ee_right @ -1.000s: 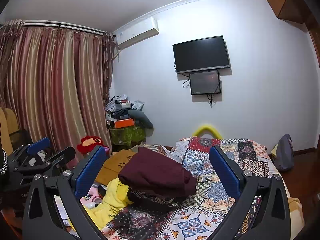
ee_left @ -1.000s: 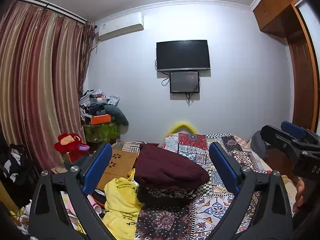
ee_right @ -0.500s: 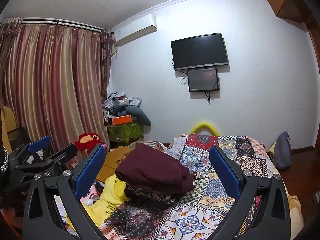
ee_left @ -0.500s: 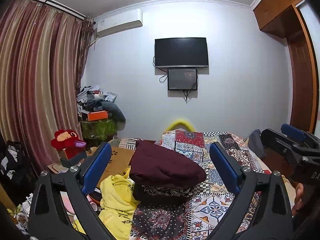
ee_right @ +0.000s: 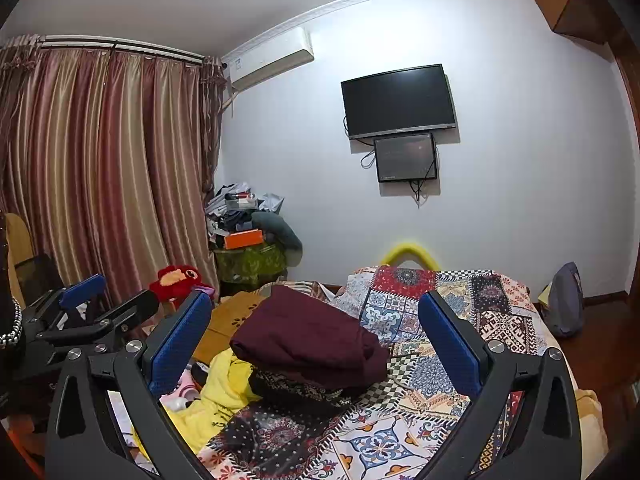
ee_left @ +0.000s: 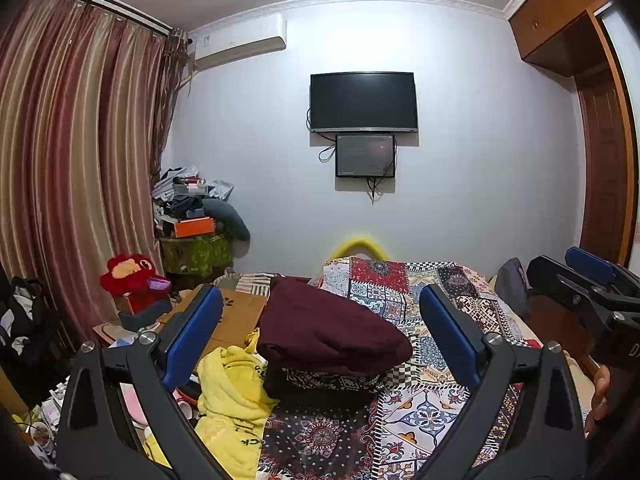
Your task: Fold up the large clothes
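Observation:
A folded maroon garment [ee_left: 328,328] [ee_right: 308,340] lies on a dark patterned cloth [ee_left: 320,384] on the bed. A crumpled yellow garment [ee_left: 232,396] [ee_right: 216,392] sits at its left. My left gripper [ee_left: 320,336] hangs open above the bed, holding nothing, well short of the clothes. My right gripper [ee_right: 316,340] is also open and empty, raised over the bed. In the left wrist view the right gripper [ee_left: 580,280] shows at the right edge; in the right wrist view the left gripper [ee_right: 88,308] shows at the left.
A patchwork bedspread [ee_left: 424,296] [ee_right: 460,312] covers the bed. A red plush toy [ee_left: 128,280] and a cluttered pile [ee_left: 192,208] stand by the striped curtain [ee_left: 72,160]. A television [ee_left: 364,102] hangs on the far wall. A grey bag [ee_right: 564,300] sits on the floor at right.
Both views have tilted up a little and shifted; the clothes sit slightly lower in frame. Both grippers stay open and nothing on the bed has moved.

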`<action>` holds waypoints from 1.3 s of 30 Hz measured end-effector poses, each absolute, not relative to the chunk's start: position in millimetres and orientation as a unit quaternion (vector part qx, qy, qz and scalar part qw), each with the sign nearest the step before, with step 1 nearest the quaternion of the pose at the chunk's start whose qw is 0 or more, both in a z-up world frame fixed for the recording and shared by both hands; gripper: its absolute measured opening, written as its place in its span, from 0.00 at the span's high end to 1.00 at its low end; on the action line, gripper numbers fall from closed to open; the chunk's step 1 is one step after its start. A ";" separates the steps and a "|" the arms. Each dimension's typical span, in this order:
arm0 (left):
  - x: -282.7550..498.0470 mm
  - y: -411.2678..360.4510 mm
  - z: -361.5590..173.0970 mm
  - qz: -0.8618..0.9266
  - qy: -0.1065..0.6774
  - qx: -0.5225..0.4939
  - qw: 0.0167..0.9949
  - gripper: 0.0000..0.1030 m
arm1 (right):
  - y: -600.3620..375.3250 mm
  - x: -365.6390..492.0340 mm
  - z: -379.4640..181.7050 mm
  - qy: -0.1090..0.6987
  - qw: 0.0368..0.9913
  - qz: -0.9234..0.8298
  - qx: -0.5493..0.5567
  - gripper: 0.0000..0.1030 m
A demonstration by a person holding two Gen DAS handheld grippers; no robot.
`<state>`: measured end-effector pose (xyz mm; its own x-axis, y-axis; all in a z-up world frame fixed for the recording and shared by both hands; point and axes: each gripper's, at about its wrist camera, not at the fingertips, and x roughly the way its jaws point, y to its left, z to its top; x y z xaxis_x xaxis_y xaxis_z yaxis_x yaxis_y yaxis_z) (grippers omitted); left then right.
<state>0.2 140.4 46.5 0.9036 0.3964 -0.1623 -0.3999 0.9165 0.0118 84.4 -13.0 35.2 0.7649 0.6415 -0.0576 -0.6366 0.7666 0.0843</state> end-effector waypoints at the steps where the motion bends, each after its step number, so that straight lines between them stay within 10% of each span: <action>1: 0.6 140.6 46.5 0.205 0.081 -0.011 0.975 0.03 | -13.0 84.5 35.5 0.041 0.939 0.341 0.030 0.00; 39: 11.4 135.8 40.4 0.174 0.105 -0.019 0.979 0.03 | -16.5 91.7 32.2 0.048 0.942 0.331 0.032 0.00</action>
<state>11.4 135.8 40.4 0.9170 0.3377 -0.2125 -0.3455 0.9384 0.0004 91.7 -16.5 32.2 0.7765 0.6263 -0.0689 -0.6203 0.7791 0.0909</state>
